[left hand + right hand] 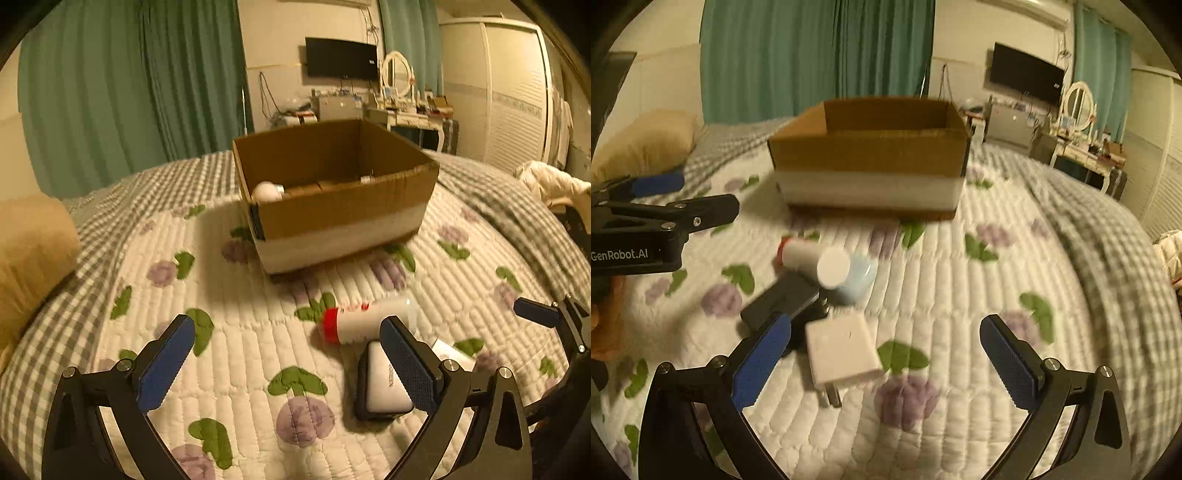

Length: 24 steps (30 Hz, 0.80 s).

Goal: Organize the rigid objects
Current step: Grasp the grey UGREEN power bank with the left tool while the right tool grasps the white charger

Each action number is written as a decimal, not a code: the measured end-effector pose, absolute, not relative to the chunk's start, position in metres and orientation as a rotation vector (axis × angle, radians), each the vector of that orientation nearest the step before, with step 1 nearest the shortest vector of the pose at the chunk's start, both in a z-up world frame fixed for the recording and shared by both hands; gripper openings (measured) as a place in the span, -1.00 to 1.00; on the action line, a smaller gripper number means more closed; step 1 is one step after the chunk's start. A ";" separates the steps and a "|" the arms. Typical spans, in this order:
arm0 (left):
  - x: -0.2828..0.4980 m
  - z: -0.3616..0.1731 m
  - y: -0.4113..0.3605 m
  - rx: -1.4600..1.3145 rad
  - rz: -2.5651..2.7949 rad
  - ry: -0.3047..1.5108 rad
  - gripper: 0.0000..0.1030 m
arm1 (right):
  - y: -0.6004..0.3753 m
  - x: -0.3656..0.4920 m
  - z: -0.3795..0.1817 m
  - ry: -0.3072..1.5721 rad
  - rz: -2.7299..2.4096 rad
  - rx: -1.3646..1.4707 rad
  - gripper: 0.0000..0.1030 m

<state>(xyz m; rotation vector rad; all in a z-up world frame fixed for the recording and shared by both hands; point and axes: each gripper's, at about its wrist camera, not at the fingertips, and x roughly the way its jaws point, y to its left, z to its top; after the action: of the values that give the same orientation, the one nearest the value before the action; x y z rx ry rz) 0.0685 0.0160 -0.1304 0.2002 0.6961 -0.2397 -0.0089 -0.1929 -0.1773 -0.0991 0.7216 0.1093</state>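
An open cardboard box (343, 210) (868, 155) stands on the bed; a white round object (266, 191) lies in its left corner. In front of it lie a white bottle with a red cap (364, 323) (812, 258), a black-edged white device (384, 384) (781, 301) and a white plug adapter (842, 350). My left gripper (291, 360) is open above the quilt, its right finger just over the black-edged device. My right gripper (886, 363) is open, with the plug adapter between its fingers near the left one. The right gripper (546, 317) shows at the left view's edge.
A floral quilt (240, 332) covers the bed, with a checked blanket (1108, 229) around it. A tan pillow (29, 251) lies at the left. A pale blue object (860, 277) sits behind the bottle. Curtains, a wall screen and a cluttered dresser (406, 107) stand beyond.
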 end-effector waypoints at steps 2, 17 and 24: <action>0.071 -0.140 0.018 0.185 -0.257 0.727 0.96 | -0.190 -0.006 -0.187 0.739 0.098 -0.114 0.99; 0.066 -0.180 -0.003 0.219 -0.392 0.819 0.95 | -0.184 0.020 -0.227 0.871 0.211 -0.143 0.37; 0.071 -0.186 -0.031 0.260 -0.395 0.853 0.95 | -0.211 0.019 -0.222 0.880 0.158 -0.084 -0.01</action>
<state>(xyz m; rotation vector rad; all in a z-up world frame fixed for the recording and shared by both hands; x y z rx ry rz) 0.0713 -0.0313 -0.1858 0.2600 0.8533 -0.3948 0.0191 -0.2107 -0.2222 -0.0845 0.8796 0.1581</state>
